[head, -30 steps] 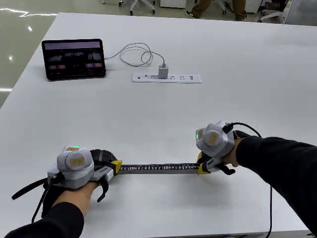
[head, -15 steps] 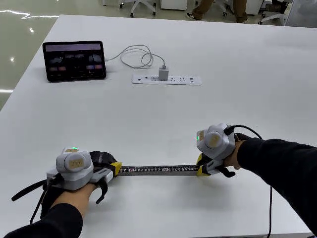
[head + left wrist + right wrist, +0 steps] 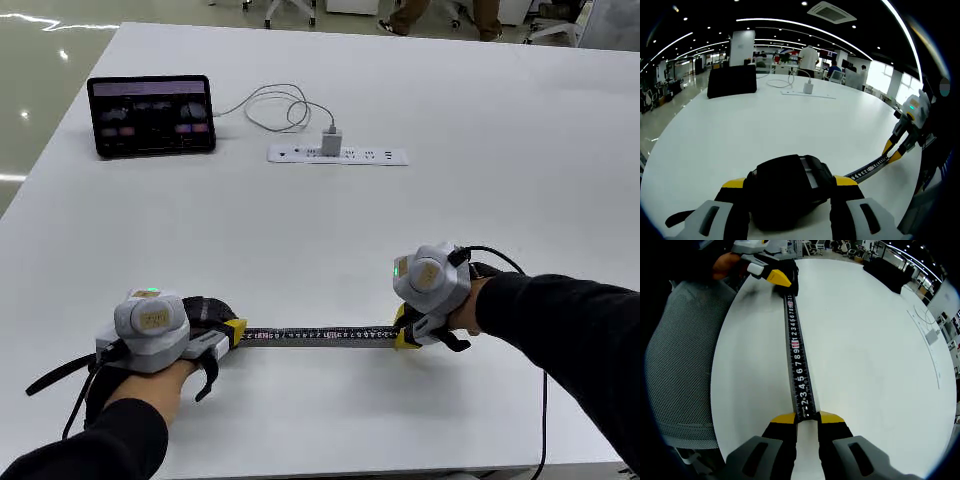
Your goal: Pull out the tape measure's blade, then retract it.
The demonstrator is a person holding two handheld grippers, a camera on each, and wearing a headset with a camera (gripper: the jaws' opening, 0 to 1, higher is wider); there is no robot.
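Note:
The black tape measure case (image 3: 207, 316) rests on the white table (image 3: 330, 230) at the front left. My left gripper (image 3: 222, 338) is shut on it; the left gripper view has the case (image 3: 790, 190) wedged between the yellow-tipped jaws of the left gripper (image 3: 789, 182). The dark blade (image 3: 320, 336) runs flat to the right, with numbers facing up. My right gripper (image 3: 404, 338) is shut on the blade's end. In the right gripper view the blade (image 3: 796, 350) leads from my right gripper (image 3: 807, 417) back to the case (image 3: 790, 280).
A dark tablet (image 3: 152, 113) stands at the back left. A white power strip (image 3: 338, 155) with a charger and a looped cable lies behind the middle. The table's front edge is close to both hands. A grey mesh chair (image 3: 685, 365) sits beside the table.

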